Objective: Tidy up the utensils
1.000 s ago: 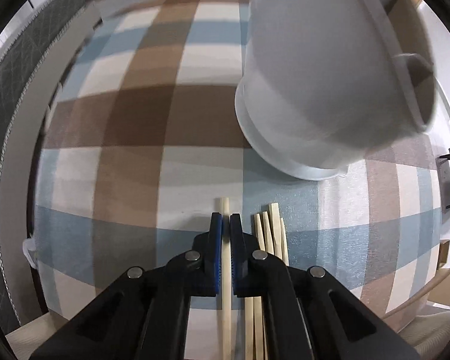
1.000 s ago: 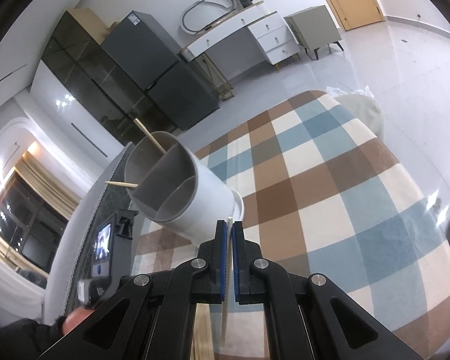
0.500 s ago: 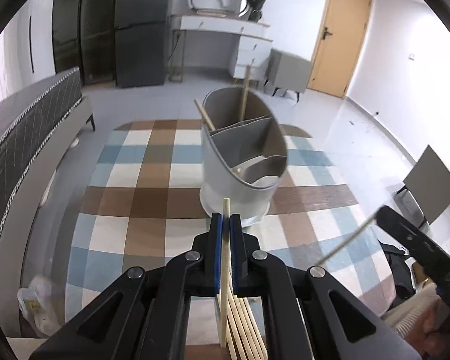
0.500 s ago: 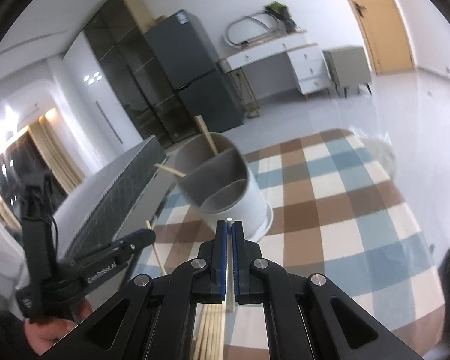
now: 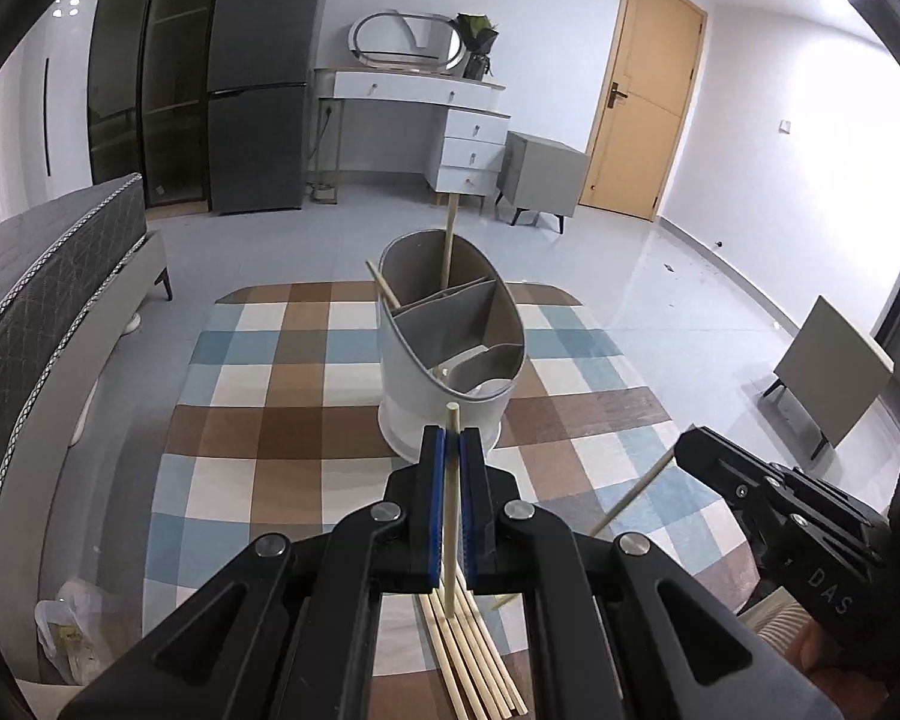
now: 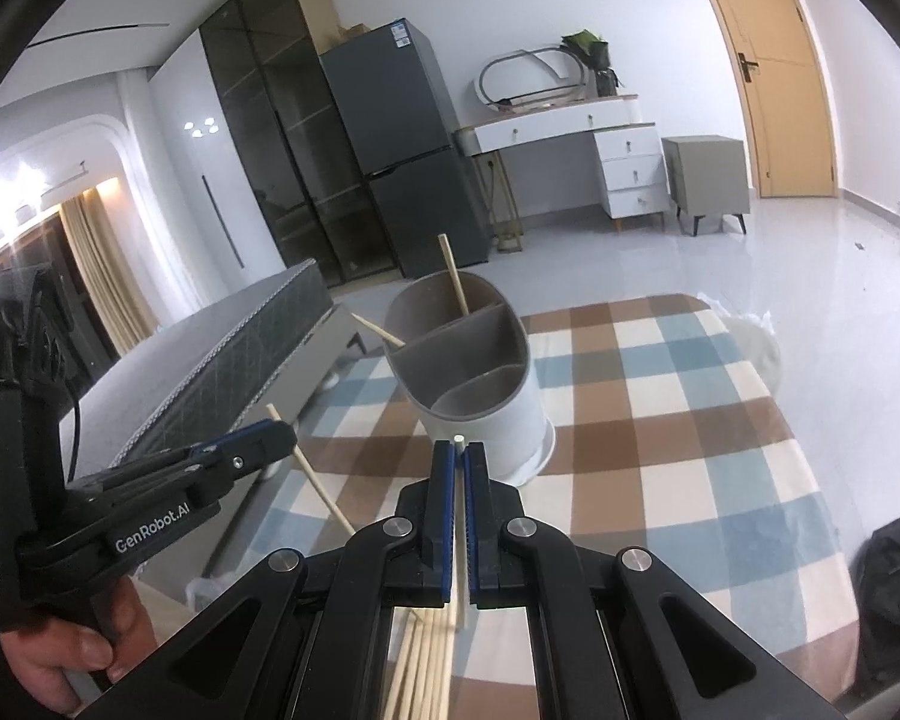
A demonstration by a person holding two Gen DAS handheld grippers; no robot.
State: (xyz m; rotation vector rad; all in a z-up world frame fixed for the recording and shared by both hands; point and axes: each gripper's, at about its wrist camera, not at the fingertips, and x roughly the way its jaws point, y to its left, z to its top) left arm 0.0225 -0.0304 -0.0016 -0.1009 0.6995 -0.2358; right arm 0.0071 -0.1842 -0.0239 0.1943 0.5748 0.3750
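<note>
Left claw [image 5: 450, 459] clamps chopstick [image 5: 450, 510]; right claw [image 6: 458, 480] clamps another chopstick [image 6: 460, 531] (both above checked cloth [image 5: 306, 420]), holder [image 5: 450, 354] ahead.

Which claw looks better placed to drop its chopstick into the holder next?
Probably the left claw: its chopstick lines up with the holder ahead. The right claw grips a chopstick too, slightly right of the holder.
</note>
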